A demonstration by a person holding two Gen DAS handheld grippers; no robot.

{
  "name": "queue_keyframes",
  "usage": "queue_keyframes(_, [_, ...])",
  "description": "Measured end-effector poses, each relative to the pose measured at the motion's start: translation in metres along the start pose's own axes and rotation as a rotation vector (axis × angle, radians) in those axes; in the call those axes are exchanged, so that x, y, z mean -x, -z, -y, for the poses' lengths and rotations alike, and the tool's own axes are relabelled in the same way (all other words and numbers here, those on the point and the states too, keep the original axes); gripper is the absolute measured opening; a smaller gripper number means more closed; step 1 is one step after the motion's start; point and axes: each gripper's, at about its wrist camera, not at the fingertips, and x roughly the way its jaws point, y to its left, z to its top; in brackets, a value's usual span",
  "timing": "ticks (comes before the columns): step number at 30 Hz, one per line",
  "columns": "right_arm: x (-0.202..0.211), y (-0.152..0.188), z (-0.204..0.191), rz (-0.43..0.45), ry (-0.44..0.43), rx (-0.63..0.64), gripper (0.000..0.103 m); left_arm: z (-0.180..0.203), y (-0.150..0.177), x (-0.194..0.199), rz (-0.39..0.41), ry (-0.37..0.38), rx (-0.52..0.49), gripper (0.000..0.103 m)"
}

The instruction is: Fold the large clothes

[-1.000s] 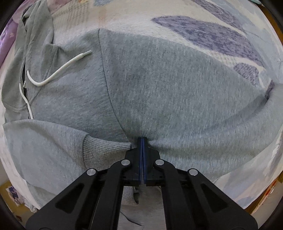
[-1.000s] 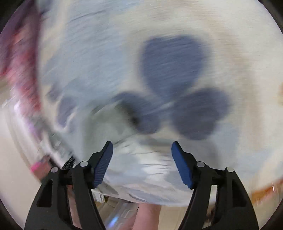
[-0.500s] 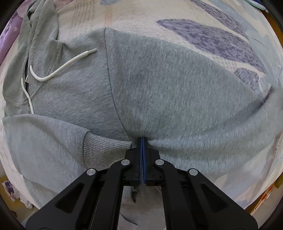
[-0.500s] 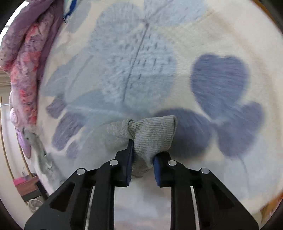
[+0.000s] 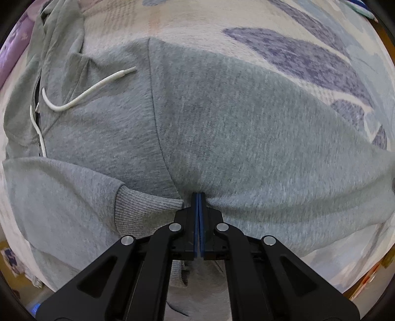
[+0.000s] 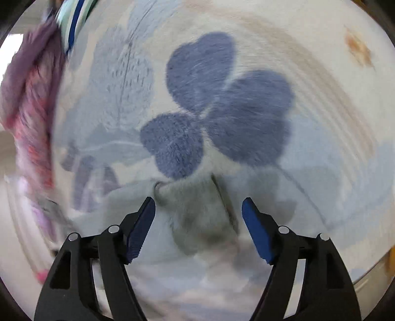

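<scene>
A grey hoodie (image 5: 222,128) lies spread on a flower-patterned blanket (image 5: 284,44). Its white drawstring (image 5: 86,92) and hood are at the upper left, and a folded sleeve with a ribbed cuff (image 5: 140,210) lies at the lower left. My left gripper (image 5: 198,197) is shut, its tips pressed against the hoodie fabric next to that cuff. In the right wrist view my right gripper (image 6: 198,210) is open, with the other grey ribbed cuff (image 6: 195,207) lying loose on the blanket between its fingers. That view is motion-blurred.
A purple and pink cloth pile (image 6: 27,103) lies along the blanket's left edge in the right wrist view, with a striped item (image 6: 74,22) above it. The blanket's edge and floor (image 5: 365,279) show at the lower right of the left wrist view.
My right gripper closed on the grey cuff half a second ago and has now opened, leaving the cuff on the blanket. My left gripper stays shut at the hoodie.
</scene>
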Motion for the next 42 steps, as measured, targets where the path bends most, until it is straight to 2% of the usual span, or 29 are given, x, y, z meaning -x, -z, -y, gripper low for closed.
queue_keyframes(1, [-0.015,0.002,-0.004,-0.020,0.016,-0.010,0.065,-0.001,0.000,0.000,0.000,-0.001,0.001,0.001])
queue_keyframes(3, [-0.023,0.005,-0.020,0.006,0.136,0.082,0.063,-0.003,-0.001,-0.002,0.004,0.001,0.014,0.001])
queue_keyframes(4, [-0.022,0.007,-0.026,0.019,0.181,0.109,0.054,-0.006,0.000,-0.005,0.007,0.003,0.021,0.001])
queue_keyframes(5, [-0.017,0.009,-0.026,0.038,0.157,0.088,0.034,-0.007,0.000,-0.006,0.009,0.003,0.026,0.001])
queue_keyframes(6, [-0.013,0.009,-0.024,0.041,0.109,0.060,0.023,-0.006,0.000,-0.006,0.015,-0.001,0.028,0.001])
queue_keyframes(7, [-0.010,0.010,-0.023,0.042,0.091,0.028,0.015,-0.004,0.001,-0.007,0.022,-0.006,0.032,0.002])
queue_keyframes(8, [-0.005,0.012,-0.024,0.049,0.090,0.008,0.013,-0.008,0.004,-0.008,0.027,-0.009,0.035,0.002])
queue_keyframes(11, [0.020,0.022,-0.048,0.116,0.072,0.087,0.012,-0.011,0.007,-0.013,0.042,-0.012,0.053,0.001])
queue_keyframes(13, [0.044,0.028,-0.061,0.148,0.022,0.089,0.012,-0.012,0.010,-0.013,0.054,-0.005,0.062,0.001])
queue_keyframes(20, [0.129,0.057,-0.139,0.253,-0.238,0.100,0.012,-0.018,0.027,-0.014,0.103,0.017,0.056,0.001])
queue_keyframes(23, [0.160,0.074,-0.188,0.308,-0.298,0.153,0.012,-0.029,0.032,-0.013,0.116,0.055,0.066,0.001])
queue_keyframes(25, [0.172,0.089,-0.223,0.305,-0.373,0.183,0.012,-0.034,0.035,-0.014,0.129,0.081,0.069,0.001])
queue_keyframes(28, [0.186,0.119,-0.279,0.300,-0.415,0.266,0.012,-0.043,0.040,-0.014,0.145,0.128,0.069,0.001])
queue_keyframes(31, [0.180,0.160,-0.344,0.231,-0.506,0.364,0.012,-0.053,0.043,-0.016,0.155,0.173,0.062,0.001])
queue_keyframes(35, [0.160,0.209,-0.410,0.183,-0.517,0.465,0.012,-0.079,0.046,-0.018,0.170,0.282,0.067,0.003])
queue_keyframes(39, [0.124,0.252,-0.466,0.164,-0.477,0.525,0.012,-0.105,0.046,-0.016,0.116,0.417,0.063,0.002])
queue_keyframes(40, [0.115,0.261,-0.475,0.173,-0.454,0.538,0.012,-0.111,0.047,-0.008,0.113,0.430,0.019,0.001])
queue_keyframes(42, [0.092,0.277,-0.497,0.172,-0.417,0.553,0.012,-0.135,0.054,0.016,0.163,0.406,-0.034,0.000])
